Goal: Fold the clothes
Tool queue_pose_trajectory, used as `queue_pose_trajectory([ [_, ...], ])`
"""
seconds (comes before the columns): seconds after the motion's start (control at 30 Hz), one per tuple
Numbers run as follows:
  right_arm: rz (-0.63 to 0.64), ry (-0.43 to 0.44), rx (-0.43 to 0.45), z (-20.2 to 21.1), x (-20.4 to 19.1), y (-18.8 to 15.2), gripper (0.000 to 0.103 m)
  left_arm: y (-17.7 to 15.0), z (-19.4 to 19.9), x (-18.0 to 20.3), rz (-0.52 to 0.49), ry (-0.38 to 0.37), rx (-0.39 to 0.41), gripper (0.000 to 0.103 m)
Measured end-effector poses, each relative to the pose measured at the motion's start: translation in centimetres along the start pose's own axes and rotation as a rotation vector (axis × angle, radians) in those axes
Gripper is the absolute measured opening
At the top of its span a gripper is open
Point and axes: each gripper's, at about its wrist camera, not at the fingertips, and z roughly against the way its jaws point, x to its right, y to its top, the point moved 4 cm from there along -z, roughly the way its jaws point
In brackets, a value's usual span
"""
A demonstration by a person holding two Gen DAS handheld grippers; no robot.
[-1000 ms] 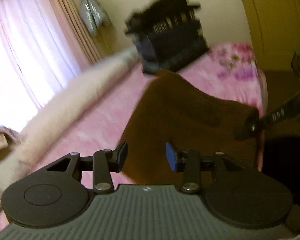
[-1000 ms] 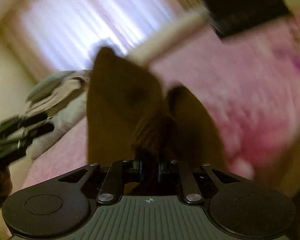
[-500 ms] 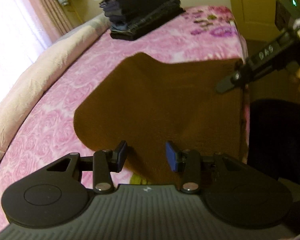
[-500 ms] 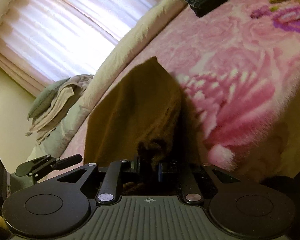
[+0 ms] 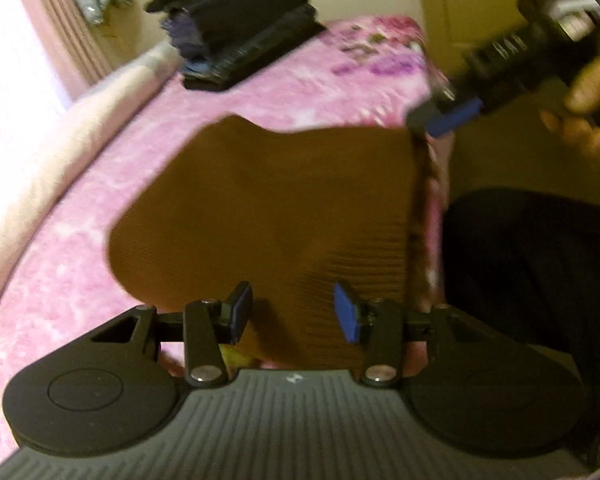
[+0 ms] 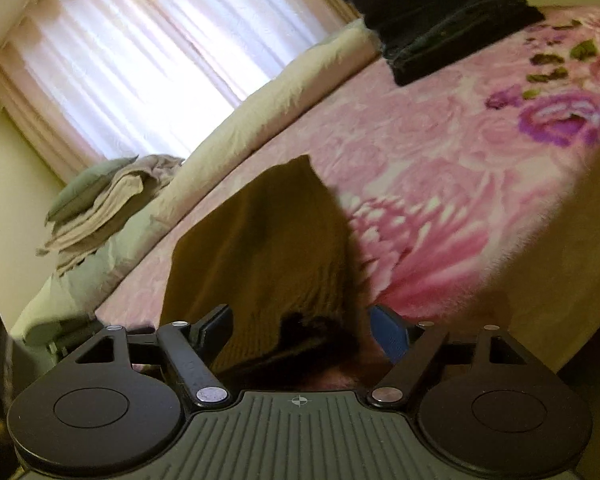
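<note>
The brown ribbed knit garment point(image 5: 268, 208) lies spread flat on my pink rose-patterned plush blanket point(image 5: 100, 216), its near hem at the bed's edge and one side running along the blanket's right border. My right gripper point(image 6: 300, 328) has just been opening: its jaws now stand wide, with a rumpled corner of the knit lying loose between them and neither pad pressing on it. My left gripper point(image 5: 294, 312) hangs over the near hem, jaws partly apart, gripping nothing; the cloth lies under them. I judge this fabric soft, light and limp, with a ribbed face that should give my pads good purchase and little slip, though it will stretch and sag if I pull one point. I would pinch it at the hem corners, one in each gripper, so the edge lifts straight. The dark stack of folded clothes point(image 5: 240, 28) sits well apart at the far end of the bed.
</note>
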Motion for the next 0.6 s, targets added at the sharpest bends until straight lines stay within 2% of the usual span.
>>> queue_pose_trajectory([
  [0.13, -0.033, -0.012, 0.001, -0.7, 0.6, 0.0, 0.078, -0.1, -0.4, 0.5, 0.001, 0.003, 0.001, 0.041],
  [0.23, -0.054, -0.024, -0.036, -2.0, 0.5, -0.1, 0.078, 0.1, 0.0, -0.1, 0.023, -0.002, 0.012, 0.042],
  [0.43, -0.059, 0.0, -0.082, -3.6, -0.3, -0.6, 0.078, 0.3, 1.6, -2.7, 0.043, 0.064, 0.055, 0.042],
  [0.5, -0.103, 0.004, -0.078, -3.8, 0.0, -0.8, 0.066, 0.0, 1.6, -3.9, 0.049, 0.089, 0.047, 0.042],
  [0.53, -0.14, 0.003, -0.08, -3.9, 0.4, -0.9, 0.05, -0.2, 1.6, -4.6, 0.054, 0.1, 0.041, 0.042],
  [0.6, -0.239, 0.023, -0.076, -4.0, 1.5, -1.1, 0.037, -0.5, 1.4, -5.8, 0.068, 0.119, 0.033, 0.042],
])
